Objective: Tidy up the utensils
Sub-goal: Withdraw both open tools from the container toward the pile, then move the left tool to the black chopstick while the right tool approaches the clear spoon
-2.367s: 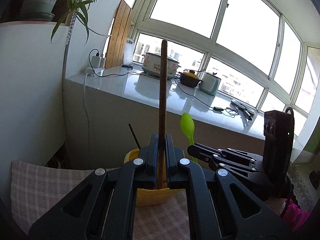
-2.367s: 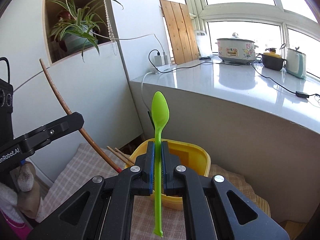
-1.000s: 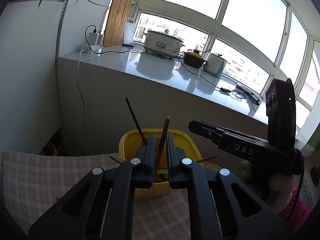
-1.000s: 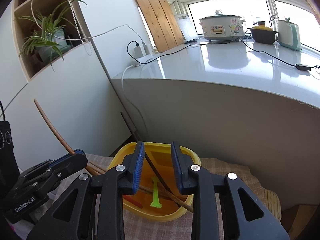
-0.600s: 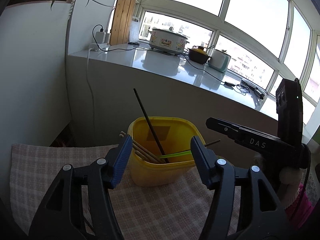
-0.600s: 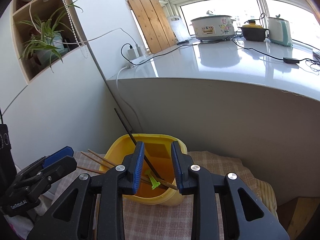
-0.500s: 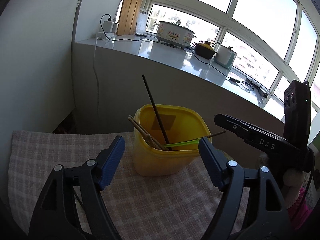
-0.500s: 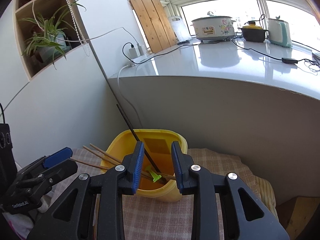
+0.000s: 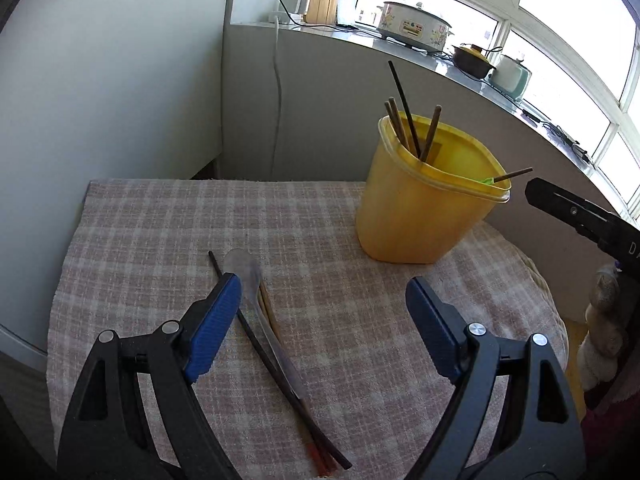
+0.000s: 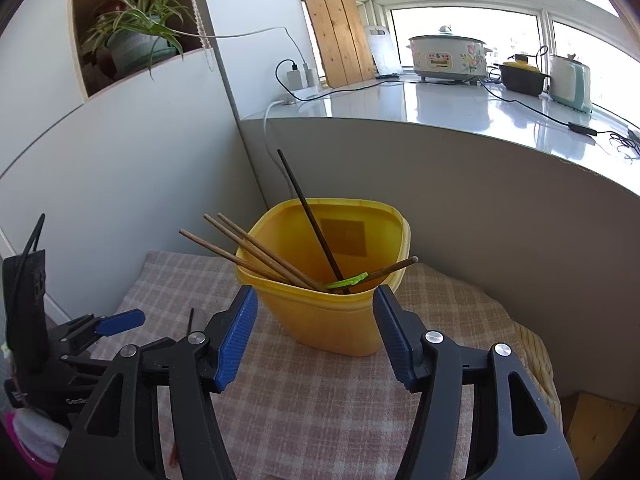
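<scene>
We dropped chopstick and spoon in tub (image 9: 424, 216); both jaws just widened, empty. Left gripper (image 9: 324, 308) gapes over loose utensils (image 9: 276, 344) on cloth (image 9: 160, 224). Right gripper (image 10: 316, 328) gapes before tub.

Yellow tub (image 10: 332, 320), pink-checked cloth (image 9: 160, 232), green spoon (image 10: 347, 281), blue-padded black tongs (image 9: 324, 312)

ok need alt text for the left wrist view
Open left gripper above a checked cloth, over a clear spoon and chopsticks lying there. Behind stands a yellow tub holding more chopsticks.
</scene>
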`<state>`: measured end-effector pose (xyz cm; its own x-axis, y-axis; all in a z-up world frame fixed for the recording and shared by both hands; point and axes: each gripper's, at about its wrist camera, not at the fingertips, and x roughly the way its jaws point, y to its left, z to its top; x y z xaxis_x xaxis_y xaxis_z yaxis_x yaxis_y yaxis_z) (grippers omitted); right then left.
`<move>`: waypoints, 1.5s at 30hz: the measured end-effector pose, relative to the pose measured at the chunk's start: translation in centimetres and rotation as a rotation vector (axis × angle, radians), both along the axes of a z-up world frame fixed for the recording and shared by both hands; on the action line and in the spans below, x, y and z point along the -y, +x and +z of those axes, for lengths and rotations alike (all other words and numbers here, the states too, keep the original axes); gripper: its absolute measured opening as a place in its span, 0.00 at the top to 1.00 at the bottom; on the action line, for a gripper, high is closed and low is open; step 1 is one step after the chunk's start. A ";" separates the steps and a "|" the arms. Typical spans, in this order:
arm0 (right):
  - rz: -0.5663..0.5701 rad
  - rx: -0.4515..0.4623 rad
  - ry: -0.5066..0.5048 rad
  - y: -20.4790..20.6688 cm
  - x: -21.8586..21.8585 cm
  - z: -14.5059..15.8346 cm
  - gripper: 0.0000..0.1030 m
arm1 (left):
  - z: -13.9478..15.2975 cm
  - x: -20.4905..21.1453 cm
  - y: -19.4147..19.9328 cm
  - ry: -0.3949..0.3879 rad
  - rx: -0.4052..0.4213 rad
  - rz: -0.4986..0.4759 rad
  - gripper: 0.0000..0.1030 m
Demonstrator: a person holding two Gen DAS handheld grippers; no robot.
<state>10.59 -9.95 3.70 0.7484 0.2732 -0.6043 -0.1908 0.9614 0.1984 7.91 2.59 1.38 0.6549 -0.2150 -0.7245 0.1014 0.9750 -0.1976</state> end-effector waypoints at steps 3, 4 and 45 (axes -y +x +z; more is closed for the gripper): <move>0.011 -0.026 0.000 -0.3 -0.8 -0.3 0.27 | -0.1 -1.1 -1.3 -0.019 0.007 0.025 0.16; 0.013 -0.035 -0.003 -0.5 -1.0 -0.4 0.26 | 0.0 -1.5 -1.7 -0.025 0.010 0.035 0.16; 0.042 -0.079 -0.082 -5.2 -5.0 -5.6 0.20 | -5.2 -5.9 -6.7 0.031 0.012 0.153 0.16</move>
<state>5.42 -4.92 -1.93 0.6866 0.2509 -0.6824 -0.2181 0.9664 0.1359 1.16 8.50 -3.77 0.6874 -0.0893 -0.7208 -0.0468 0.9849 -0.1667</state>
